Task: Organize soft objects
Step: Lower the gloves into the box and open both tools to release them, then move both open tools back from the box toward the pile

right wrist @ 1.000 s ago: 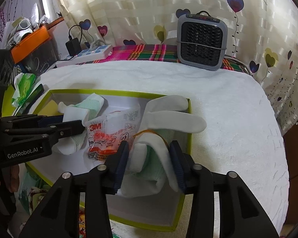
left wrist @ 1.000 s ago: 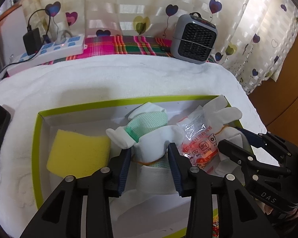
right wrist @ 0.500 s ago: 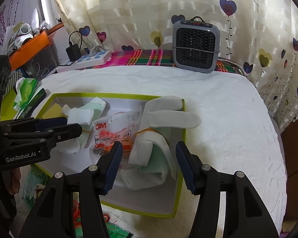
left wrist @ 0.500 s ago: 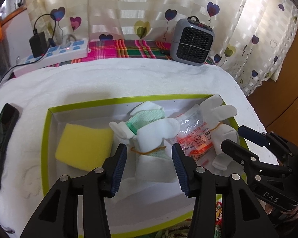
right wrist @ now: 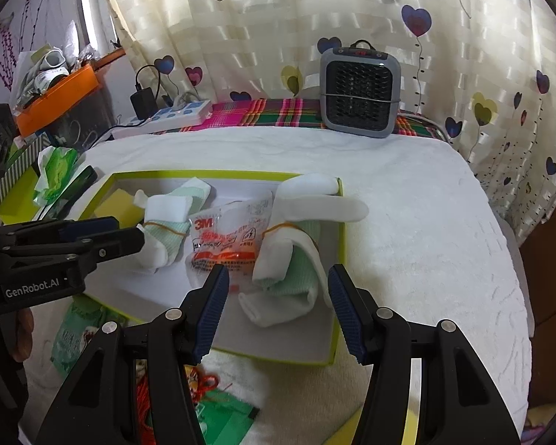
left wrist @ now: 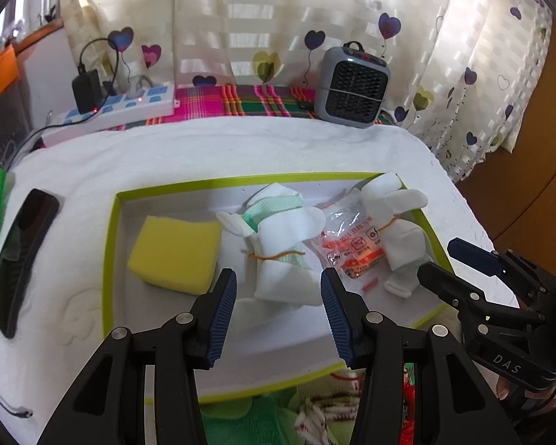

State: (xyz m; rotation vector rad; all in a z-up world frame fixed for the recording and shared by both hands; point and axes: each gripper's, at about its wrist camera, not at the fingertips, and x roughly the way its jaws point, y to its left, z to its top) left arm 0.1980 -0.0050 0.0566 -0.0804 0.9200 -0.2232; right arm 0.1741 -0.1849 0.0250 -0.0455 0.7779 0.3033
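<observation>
While both grippers hang wide open and empty, the green-rimmed tray (left wrist: 109, 259) holds a squashy yellow sponge (left wrist: 176, 254) at its left end, two soft banded glove bundles (left wrist: 278, 244) (left wrist: 396, 230), best pinched at the band, and between them a slippery earplug packet (left wrist: 348, 248).

A yellow sponge (left wrist: 176, 254) and white-and-mint gloves (left wrist: 278, 244) are seen in a lime-edged tray (left wrist: 109, 244); hearts are printed on cream curtains (left wrist: 241, 18).

two sock bundles (left wrist: 278, 244), one sponge (left wrist: 174, 254), one packet (left wrist: 348, 248)
</observation>
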